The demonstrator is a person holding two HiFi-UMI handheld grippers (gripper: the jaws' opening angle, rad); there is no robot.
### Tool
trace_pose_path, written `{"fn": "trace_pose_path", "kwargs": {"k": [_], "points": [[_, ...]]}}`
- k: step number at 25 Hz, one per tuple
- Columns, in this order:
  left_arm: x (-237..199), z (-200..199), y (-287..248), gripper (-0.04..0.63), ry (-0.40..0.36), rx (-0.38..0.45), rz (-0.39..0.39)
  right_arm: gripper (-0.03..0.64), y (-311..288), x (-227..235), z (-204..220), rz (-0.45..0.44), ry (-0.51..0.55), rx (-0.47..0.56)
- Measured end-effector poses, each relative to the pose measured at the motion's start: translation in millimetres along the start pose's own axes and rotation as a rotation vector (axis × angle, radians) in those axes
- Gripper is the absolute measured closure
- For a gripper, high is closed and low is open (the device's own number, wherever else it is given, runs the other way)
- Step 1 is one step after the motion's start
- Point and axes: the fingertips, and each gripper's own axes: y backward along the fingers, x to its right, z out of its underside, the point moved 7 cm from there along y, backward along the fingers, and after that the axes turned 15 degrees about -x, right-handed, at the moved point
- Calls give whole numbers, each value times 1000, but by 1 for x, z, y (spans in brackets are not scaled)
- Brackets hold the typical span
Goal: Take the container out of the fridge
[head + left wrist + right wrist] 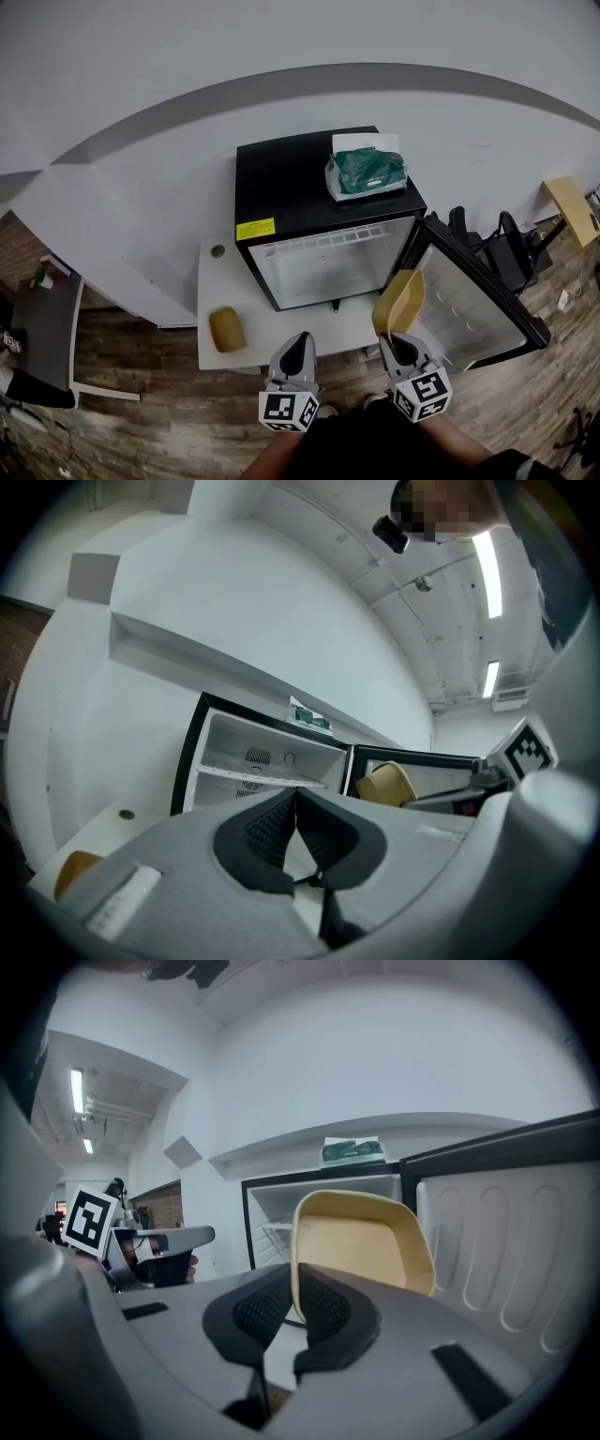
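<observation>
Head view: a black fridge (pixel 281 187) stands on a white desk (pixel 214 281) with its door (pixel 478 305) swung open to the right and its white inside bare. A green packet (pixel 367 171) in a clear wrapper lies on the fridge's top. The right gripper (pixel 398 339) holds the tan container (pixel 399 298) up on edge, outside the fridge, in front of the gap between the cabinet and the open door. The left gripper (pixel 296 341) hovers beside it over the front edge of the desk. A small tan object (pixel 227 329) lies on the desk, left of the fridge.

Left gripper view: the left gripper (pixel 295 803) is clenched, pads touching, with nothing between them. Beyond it are the open fridge (pixel 267 752) and the container (pixel 384 785) before the door.

Right gripper view: the right gripper (pixel 292 1288) is clamped on the container (pixel 366 1241), its pads pinching the left rim, with the hollow side facing the camera. Behind it stand the fridge (pixel 281 1208) and the ribbed inside of the door (pixel 506 1241). The left gripper (pixel 159 1241) shows at the left.
</observation>
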Motion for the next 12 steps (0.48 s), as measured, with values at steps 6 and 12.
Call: {"fn": "trace_pose_path", "kwargs": {"k": [6, 12], "points": [[-2, 1, -3, 581, 3, -13, 15, 601, 0, -1, 1, 8, -19, -10], [3, 8, -10, 580, -12, -27, 68, 601, 0, -1, -1, -14, -61, 3]]}}
